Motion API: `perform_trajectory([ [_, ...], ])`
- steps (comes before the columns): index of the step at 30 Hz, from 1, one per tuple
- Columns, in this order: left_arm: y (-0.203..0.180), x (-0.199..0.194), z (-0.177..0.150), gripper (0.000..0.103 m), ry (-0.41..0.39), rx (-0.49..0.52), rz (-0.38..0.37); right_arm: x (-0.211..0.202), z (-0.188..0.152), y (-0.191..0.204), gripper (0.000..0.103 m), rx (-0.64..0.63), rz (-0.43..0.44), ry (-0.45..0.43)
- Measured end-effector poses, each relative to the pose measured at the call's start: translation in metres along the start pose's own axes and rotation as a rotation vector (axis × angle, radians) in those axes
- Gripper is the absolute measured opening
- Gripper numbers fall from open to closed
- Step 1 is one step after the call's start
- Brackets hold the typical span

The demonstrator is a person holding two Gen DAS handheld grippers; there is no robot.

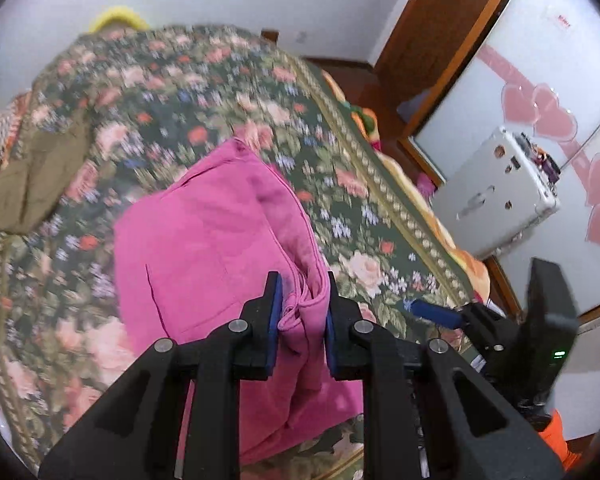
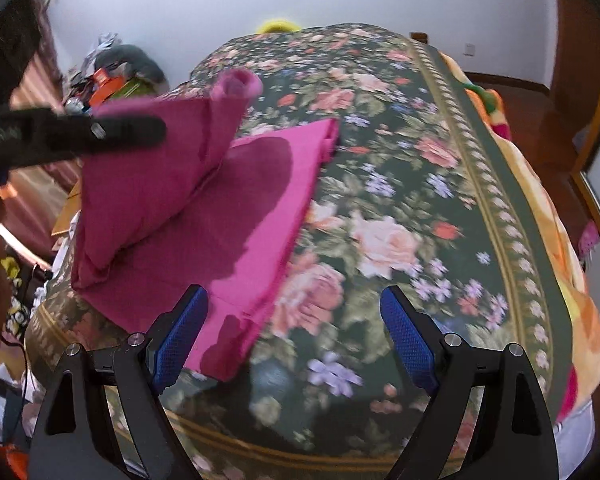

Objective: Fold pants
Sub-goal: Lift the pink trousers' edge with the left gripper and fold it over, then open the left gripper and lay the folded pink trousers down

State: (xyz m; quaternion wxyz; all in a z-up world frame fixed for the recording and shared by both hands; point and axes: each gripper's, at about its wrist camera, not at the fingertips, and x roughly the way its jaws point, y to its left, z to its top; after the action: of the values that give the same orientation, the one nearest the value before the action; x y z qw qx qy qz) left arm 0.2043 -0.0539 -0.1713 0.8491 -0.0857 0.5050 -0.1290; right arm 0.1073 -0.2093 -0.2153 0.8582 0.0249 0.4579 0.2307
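Note:
Bright pink pants (image 1: 220, 232) lie on a dark floral bedspread (image 1: 220, 92). My left gripper (image 1: 303, 292) is shut on a bunched fold of them, with cloth pinched between its blue pads. In the right wrist view the left gripper (image 2: 152, 130) is a blurred black bar holding a raised flap of the pants (image 2: 236, 200) above their flat part. My right gripper (image 2: 294, 296) hovers open over the bedspread (image 2: 380, 200) with nothing between its fingers. Its left finger (image 2: 180, 332) is over the near corner of the pants. One of its blue pads (image 1: 436, 314) shows in the left wrist view.
An olive garment (image 1: 32, 176) lies at the bed's left side. A white case (image 1: 496, 196) leans by a wardrobe door with pink hearts (image 1: 548, 112). An orange blanket (image 2: 560, 240) hangs off the bed's right edge. Clutter (image 2: 112, 76) is piled beyond the left side.

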Motion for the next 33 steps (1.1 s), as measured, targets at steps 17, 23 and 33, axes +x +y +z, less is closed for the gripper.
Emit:
perform_trajectory([
  [17, -0.006, 0.044, -0.014, 0.038, 0.18, -0.018, -0.088, -0.014, -0.005, -0.011, 0.086, 0.029, -0.017, -0.015],
  [23, 0.013, 0.008, 0.009, 0.055, 0.062, -0.03, -0.043, -0.013, 0.003, -0.006, 0.086, 0.023, -0.008, -0.026],
  [33, 0.087, 0.015, 0.05, 0.073, -0.018, 0.027, 0.302, 0.004, 0.037, 0.015, 0.086, -0.01, 0.045, -0.058],
])
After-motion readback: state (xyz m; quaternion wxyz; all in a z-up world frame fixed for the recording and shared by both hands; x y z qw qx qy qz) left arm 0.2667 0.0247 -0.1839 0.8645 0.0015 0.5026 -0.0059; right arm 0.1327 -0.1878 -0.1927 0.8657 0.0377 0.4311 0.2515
